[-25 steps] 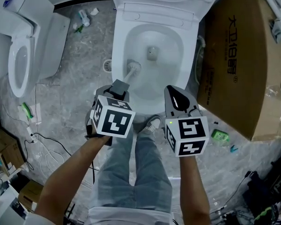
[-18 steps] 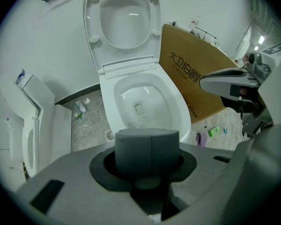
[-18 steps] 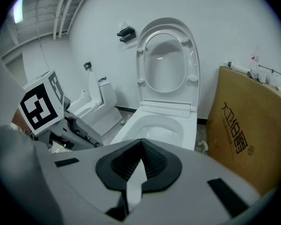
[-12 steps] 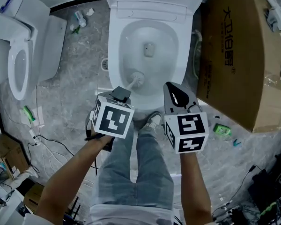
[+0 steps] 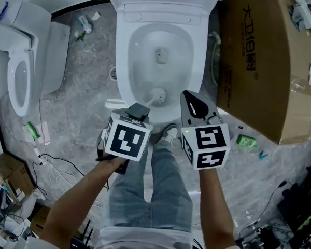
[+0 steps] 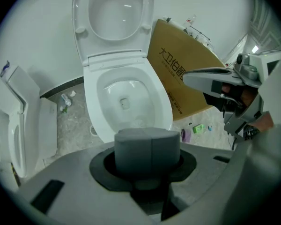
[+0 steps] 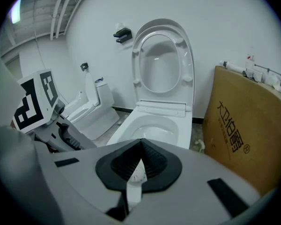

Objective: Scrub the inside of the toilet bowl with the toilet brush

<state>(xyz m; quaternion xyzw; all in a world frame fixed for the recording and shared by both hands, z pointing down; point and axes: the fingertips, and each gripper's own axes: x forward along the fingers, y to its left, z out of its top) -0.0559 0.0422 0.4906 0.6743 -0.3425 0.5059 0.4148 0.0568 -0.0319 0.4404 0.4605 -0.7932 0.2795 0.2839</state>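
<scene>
White ceramic fills the centre of the head view. The toilet bowl (image 5: 123,61) stands open on a grey stone-patterned floor (image 5: 83,118). The toilet brush (image 5: 158,94) has its bristle head inside the bowl, against the near inner wall just under the front rim. Its handle slants down and left into the left gripper (image 5: 137,110), whose jaws are clenched on it. The right gripper (image 5: 193,101) hangs just to the right, above the bowl's front edge and apart from the brush. A large cardboard box (image 5: 264,61) leans close beside the bowl on the right. A second toilet (image 5: 20,71) stands well apart on the left. The person's shoe (image 5: 169,135) shows between the two grippers.

Left gripper view: the jaws grasp the thick grey handle end (image 6: 147,146), which hides the bristle head. Beyond it are the bowl, the raised seat and lid (image 6: 113,18) and the box. The right gripper reaches in from the right edge.

Right gripper view: the jaws are pressed together with nothing held between them. Ahead stand the bowl with its lid upright and the box to the right. The left gripper's marker cube (image 7: 35,100) is at the left, with the second toilet behind it.
</scene>
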